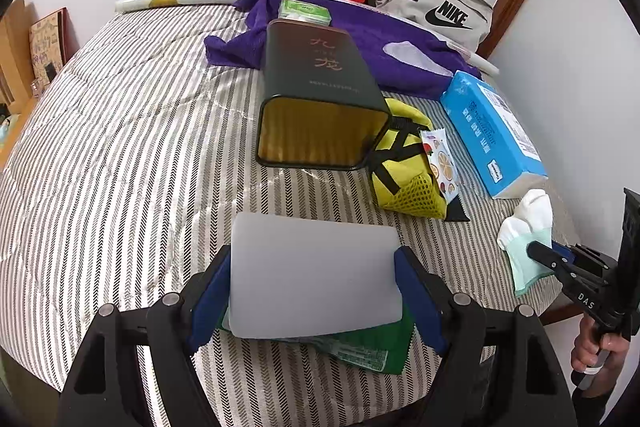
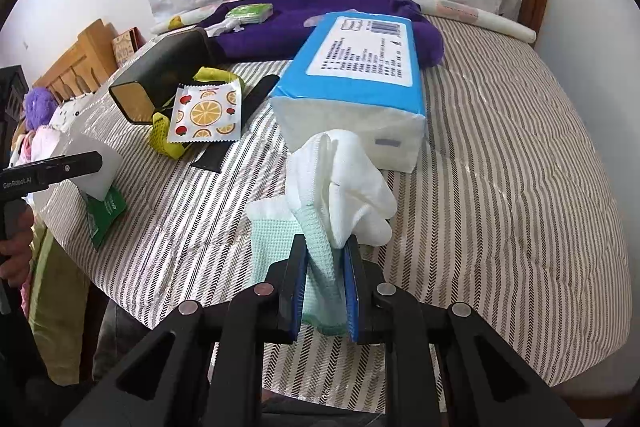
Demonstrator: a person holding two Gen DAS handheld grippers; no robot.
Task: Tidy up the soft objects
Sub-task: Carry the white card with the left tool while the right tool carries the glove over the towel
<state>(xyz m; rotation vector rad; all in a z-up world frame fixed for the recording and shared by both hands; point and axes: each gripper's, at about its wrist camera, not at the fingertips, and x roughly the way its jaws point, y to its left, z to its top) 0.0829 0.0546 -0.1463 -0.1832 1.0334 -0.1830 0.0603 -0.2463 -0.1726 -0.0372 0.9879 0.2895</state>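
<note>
With the left gripper (image 1: 312, 291) clamped on the white foam block (image 1: 316, 275) low in frame and the right gripper (image 2: 326, 279) pinching the white-and-green glove (image 2: 340, 195) at centre, both grips should stay firm while carrying them toward the open dark tin (image 1: 320, 99).

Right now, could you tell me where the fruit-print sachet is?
In the right wrist view the fruit-print sachet lies left of centre on the yellow mesh pouch, between the dark tin and the blue tissue pack.

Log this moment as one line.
left gripper: shut on white foam block | right gripper: shut on white glove | open tin: on its side
</note>
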